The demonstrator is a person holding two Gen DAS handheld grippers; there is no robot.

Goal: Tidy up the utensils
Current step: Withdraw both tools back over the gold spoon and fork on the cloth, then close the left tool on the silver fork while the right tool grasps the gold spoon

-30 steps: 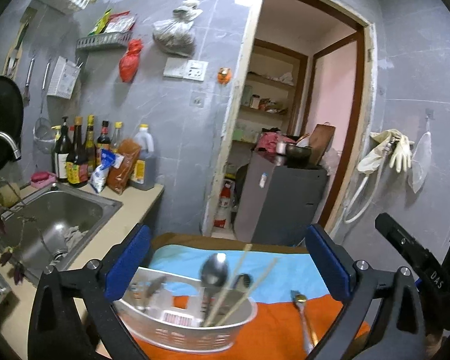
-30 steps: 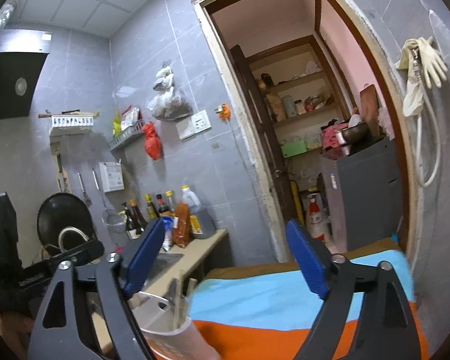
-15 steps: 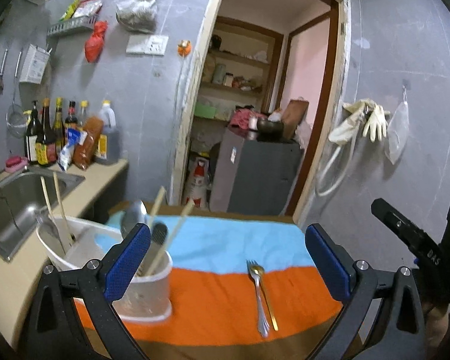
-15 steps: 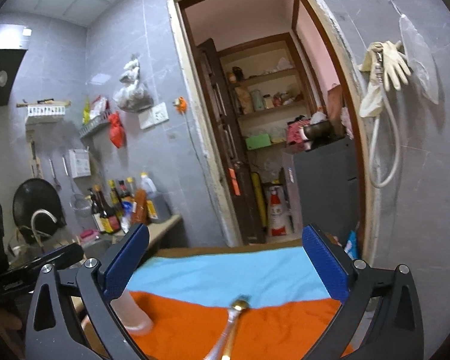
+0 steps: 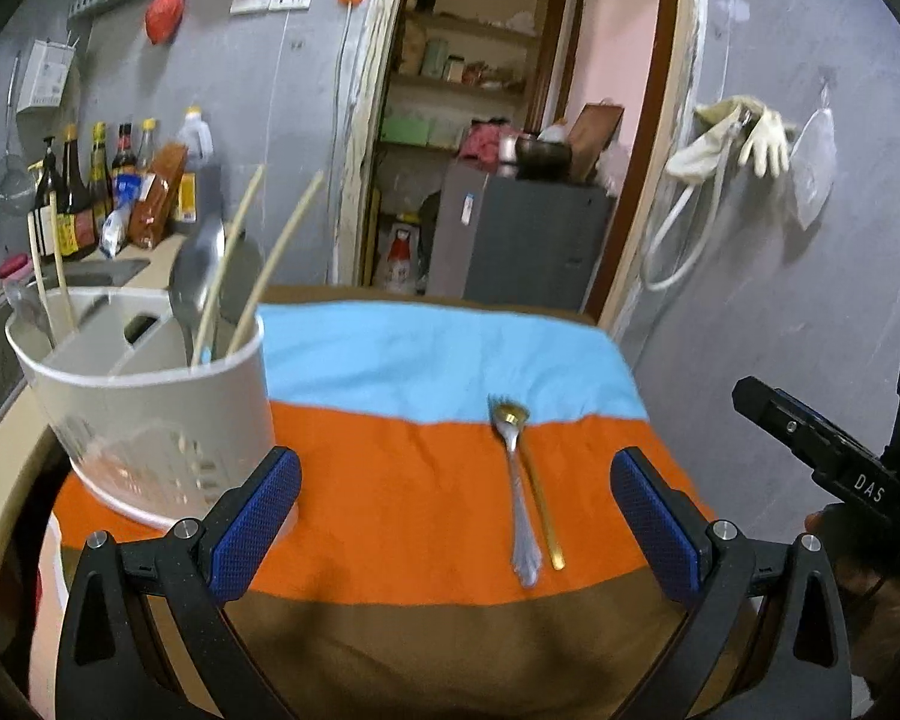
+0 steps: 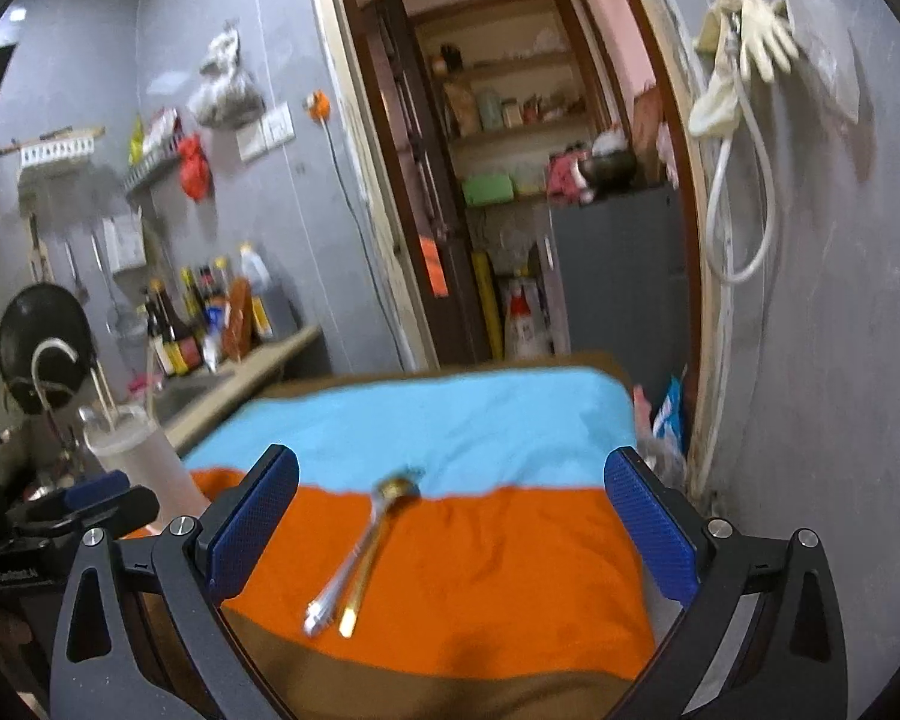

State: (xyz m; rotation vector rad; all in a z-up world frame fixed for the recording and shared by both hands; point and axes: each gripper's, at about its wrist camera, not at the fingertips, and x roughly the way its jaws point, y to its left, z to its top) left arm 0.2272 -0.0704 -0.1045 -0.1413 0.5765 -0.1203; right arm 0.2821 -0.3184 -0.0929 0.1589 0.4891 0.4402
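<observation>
A silver fork (image 5: 517, 504) and a gold spoon (image 5: 540, 498) lie side by side on the orange band of a striped cloth (image 5: 402, 468). At the cloth's left stands a white utensil holder (image 5: 144, 414) with chopsticks and spoons sticking up. My left gripper (image 5: 453, 516) is open above the near cloth, empty, the holder by its left finger. My right gripper (image 6: 450, 525) is open and empty too, with the fork (image 6: 345, 570) and spoon (image 6: 369, 564) lying between and below its fingers. The right gripper's body (image 5: 822, 462) shows at the right of the left wrist view.
A sink counter with sauce bottles (image 5: 96, 192) runs along the left wall. An open doorway (image 5: 486, 138) with shelves and a grey cabinet lies behind the table. Gloves and a hose (image 5: 726, 144) hang on the right wall. The striped cloth (image 6: 480, 552) ends near that wall.
Both grippers have come lower and tilted down toward the cloth. The left view swung right, away from the sink. The fork and spoon came into the right view. The right jaws widened.
</observation>
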